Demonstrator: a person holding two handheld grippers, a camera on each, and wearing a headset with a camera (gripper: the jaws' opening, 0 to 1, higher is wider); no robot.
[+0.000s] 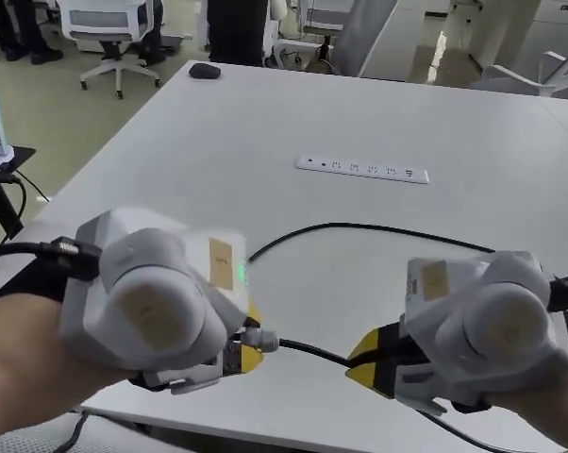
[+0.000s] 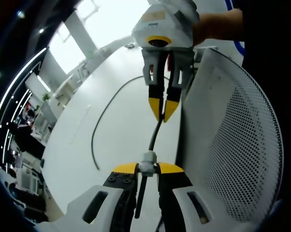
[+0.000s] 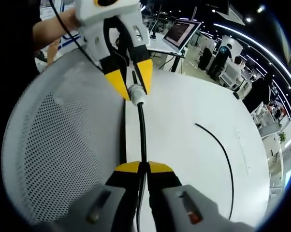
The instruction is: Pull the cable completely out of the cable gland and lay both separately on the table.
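A black cable [image 1: 378, 229] loops over the white table [image 1: 265, 142] and comes back to the near edge. Its end passes through a small grey-white cable gland [image 1: 261, 339]. My left gripper [image 1: 249, 347] is shut on the gland [image 2: 148, 162], which sits between its yellow tips. My right gripper [image 1: 361, 362] is shut on the cable [image 3: 141, 130] a short way from the gland [image 3: 137, 95]. A short straight stretch of cable [image 2: 156, 135] spans the gap between the two grippers. Both are held just above the table's near edge, facing each other.
A white power strip [image 1: 361, 170] lies mid-table and a dark mouse [image 1: 205, 70] at the far edge. A white mesh chair back [image 2: 232, 145] stands close behind the grippers. Office chairs [image 1: 109, 28] and a laptop [image 3: 178, 31] stand beyond the table.
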